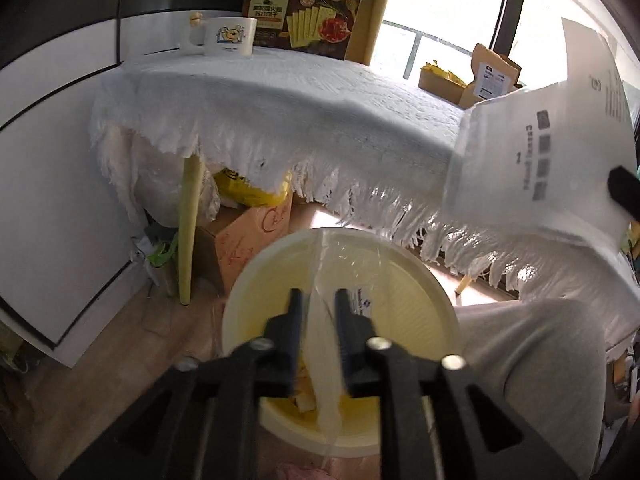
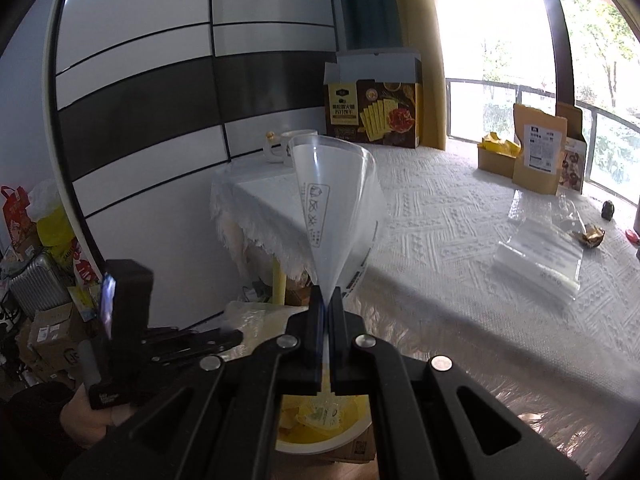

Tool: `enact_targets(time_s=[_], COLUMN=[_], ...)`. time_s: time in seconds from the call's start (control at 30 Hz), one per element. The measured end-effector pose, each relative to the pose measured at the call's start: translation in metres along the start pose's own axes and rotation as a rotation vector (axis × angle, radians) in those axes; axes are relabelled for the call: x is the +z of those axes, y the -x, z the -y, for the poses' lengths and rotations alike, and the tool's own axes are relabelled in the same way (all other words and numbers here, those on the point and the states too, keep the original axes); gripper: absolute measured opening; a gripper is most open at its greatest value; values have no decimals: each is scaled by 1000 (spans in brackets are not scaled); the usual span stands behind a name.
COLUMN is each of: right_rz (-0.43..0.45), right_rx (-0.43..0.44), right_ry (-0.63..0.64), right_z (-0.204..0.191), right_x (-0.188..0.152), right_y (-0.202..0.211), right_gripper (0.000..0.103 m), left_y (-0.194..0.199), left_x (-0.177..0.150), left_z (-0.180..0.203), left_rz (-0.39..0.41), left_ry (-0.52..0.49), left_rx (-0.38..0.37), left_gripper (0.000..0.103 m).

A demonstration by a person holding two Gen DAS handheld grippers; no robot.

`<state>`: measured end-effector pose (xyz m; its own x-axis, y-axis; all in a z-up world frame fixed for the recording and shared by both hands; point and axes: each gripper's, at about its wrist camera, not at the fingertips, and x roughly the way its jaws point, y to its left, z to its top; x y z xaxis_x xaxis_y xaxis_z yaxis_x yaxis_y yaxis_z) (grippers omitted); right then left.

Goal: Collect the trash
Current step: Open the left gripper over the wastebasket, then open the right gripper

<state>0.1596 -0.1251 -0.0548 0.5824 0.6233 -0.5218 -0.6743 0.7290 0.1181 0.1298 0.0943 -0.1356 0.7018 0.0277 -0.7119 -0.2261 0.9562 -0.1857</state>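
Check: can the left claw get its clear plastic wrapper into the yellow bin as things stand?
Probably yes: the left claw hangs over the yellow bin, the clear plastic wrapper dangles between its parted fingers, nothing below.

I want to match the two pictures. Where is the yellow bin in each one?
Left wrist: the yellow bin fills the bottom middle, right under the left gripper.
Right wrist: only part shows at the bottom middle, under the right gripper.
Shared landmark: the cracker box on the table.
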Motion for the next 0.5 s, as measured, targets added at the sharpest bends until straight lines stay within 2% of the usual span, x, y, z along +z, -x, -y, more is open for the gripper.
enact_targets(time_s=[0.07, 0.1, 0.27, 0.5], right_rz=[-10, -14, -27, -69], right_rx=[4, 6, 20, 71], right_ry=[-9, -13, -12, 7], right_z=[3, 4, 5, -5], right_x=[-2, -2, -4, -13], right_y=[-4, -6, -15, -33], right_gripper=[2, 2, 2, 2], left_y=[0, 1, 12, 39], left_x=[0, 1, 8, 13], left_z=[0, -1, -10, -43], left_rz=[3, 5, 45, 113], left_ry=[13, 23, 46, 104], left_rx=[-13, -29, -20, 59], left_gripper=[46, 48, 50, 51])
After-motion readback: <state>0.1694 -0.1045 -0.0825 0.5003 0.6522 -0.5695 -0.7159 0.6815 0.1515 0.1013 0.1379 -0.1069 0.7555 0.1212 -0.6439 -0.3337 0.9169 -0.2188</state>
